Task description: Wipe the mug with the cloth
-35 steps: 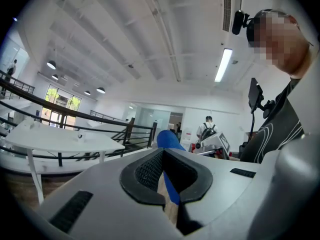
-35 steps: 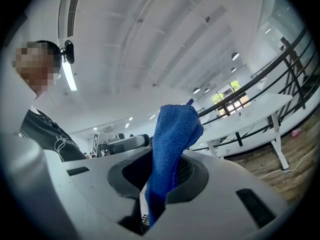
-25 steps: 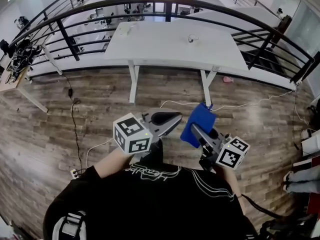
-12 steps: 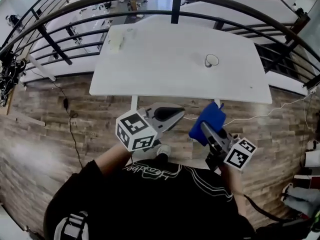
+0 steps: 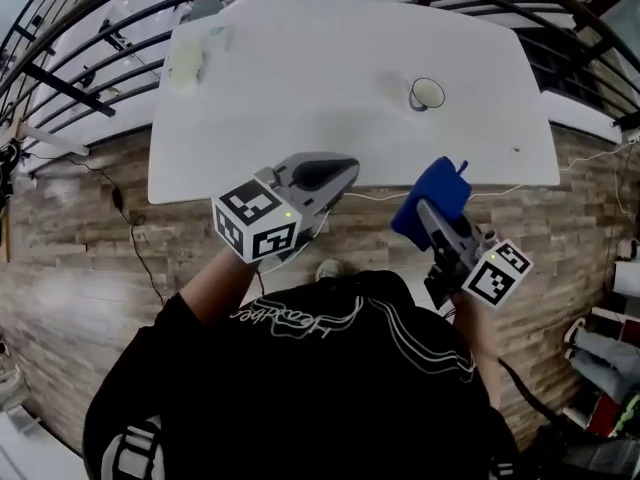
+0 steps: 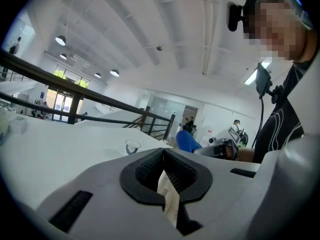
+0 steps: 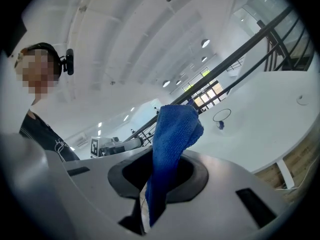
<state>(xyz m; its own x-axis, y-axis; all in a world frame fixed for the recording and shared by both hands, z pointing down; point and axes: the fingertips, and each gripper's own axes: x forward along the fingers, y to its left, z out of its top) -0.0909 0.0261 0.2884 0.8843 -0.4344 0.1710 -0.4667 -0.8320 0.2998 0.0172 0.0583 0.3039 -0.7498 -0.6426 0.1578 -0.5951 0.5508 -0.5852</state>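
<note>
Far left of the left tongs (image 5: 343, 169), a pale object (image 5: 185, 64) sat on the far corner of the surface (image 5: 300, 78). Too blurred to identify, and not part of the job as far as I could judge.

Left tongs: jaws were together with nothing gripped, held about over the near edge of the surface and angled forward and to the right.

The mug (image 5: 427, 93) stood upright on the surface, mouth up. It was ahead and to the right of the left tongs, well apart from them. It was too small to read which way the handle faced.

Right tongs (image 5: 430, 213): jaws were clamped on the blue cloth (image 5: 433, 190), which stuck up out of the tips in a bunched fold. They also sat at the near edge. The mug was almost straight ahead of them, well apart, with only bare surface between.

The key relation was that the right tongs were the nearer pair and already lined up with the mug, so my read was a straight forward reach for the cloth. The left tongs would have to cross to the right to steady the mug. Nothing was touching the mug, and wiping had not begun.

Risk, as I judged it: a light, unheld mug could slide or tip under the cloth.
</note>
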